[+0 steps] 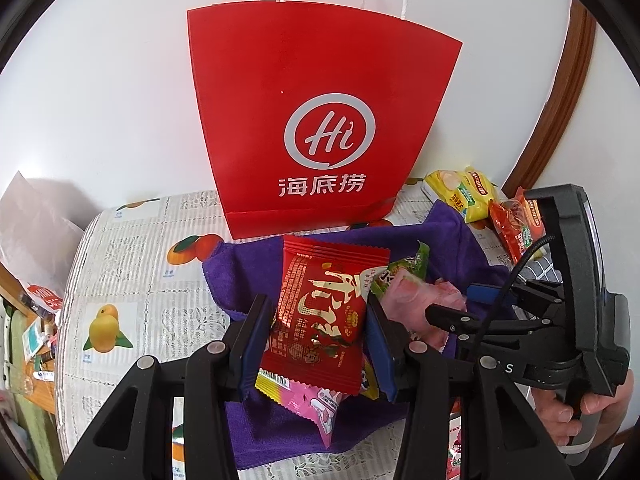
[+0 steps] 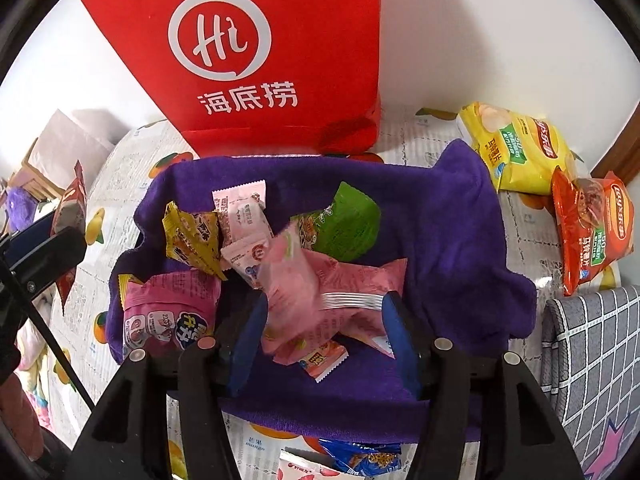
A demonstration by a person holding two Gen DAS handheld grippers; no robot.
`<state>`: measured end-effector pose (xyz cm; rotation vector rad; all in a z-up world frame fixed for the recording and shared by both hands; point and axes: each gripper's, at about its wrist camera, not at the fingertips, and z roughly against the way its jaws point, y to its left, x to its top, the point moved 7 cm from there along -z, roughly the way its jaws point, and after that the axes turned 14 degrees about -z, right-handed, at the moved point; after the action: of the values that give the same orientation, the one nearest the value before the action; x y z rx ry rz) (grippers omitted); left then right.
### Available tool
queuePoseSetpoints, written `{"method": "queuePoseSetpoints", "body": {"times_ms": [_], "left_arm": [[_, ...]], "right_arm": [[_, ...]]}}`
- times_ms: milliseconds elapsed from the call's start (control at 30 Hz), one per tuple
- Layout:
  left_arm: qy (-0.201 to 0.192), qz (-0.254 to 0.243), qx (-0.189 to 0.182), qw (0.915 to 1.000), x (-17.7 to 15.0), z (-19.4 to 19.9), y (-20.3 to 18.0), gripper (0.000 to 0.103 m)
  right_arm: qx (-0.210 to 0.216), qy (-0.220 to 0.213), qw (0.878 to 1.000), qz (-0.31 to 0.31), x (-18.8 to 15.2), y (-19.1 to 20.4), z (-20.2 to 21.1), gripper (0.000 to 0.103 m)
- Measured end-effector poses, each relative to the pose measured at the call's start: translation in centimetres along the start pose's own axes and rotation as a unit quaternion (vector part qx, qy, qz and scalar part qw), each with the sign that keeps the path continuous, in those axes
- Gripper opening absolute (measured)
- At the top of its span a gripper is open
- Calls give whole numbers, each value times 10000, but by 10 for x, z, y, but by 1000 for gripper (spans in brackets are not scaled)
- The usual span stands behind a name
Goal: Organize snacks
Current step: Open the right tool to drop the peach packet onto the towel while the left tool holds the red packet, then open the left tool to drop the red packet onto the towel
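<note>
My left gripper [image 1: 318,338] is shut on a red snack packet [image 1: 324,312] and holds it above the purple towel [image 1: 248,280]. My right gripper [image 2: 324,326] is open around a pale pink packet [image 2: 294,280] on the purple towel [image 2: 460,232]; the packet looks blurred. Other snacks lie on the towel: a green packet [image 2: 348,224], a yellow packet [image 2: 192,240], a white-pink packet [image 2: 240,216] and a pink packet [image 2: 168,312]. A red paper bag [image 1: 320,120] stands upright behind the towel, also in the right wrist view [image 2: 260,60].
A yellow chip bag [image 2: 516,148] and a red chip bag [image 2: 592,224] lie at the right of the fruit-print tablecloth [image 1: 132,280]. A grey checked cushion [image 2: 596,360] is at the right. A blue packet [image 2: 360,458] lies at the front edge. The wall is close behind.
</note>
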<state>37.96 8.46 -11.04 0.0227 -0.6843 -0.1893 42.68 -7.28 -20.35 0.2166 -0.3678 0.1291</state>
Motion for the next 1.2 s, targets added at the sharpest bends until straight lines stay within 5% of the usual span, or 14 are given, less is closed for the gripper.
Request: {"method": "queuePoseSetpoints", "body": {"times_ms": [567,1200], "left_arm": [[234,78,-216,9995,-5,-18,-8,44],[715,-57,-489,9962,-16,-44,-36,45]], "right_arm": [[425,-774,9953,-398,17,-10,69,67],[725,-781,9935,-392,14,-3,83,67]]}}
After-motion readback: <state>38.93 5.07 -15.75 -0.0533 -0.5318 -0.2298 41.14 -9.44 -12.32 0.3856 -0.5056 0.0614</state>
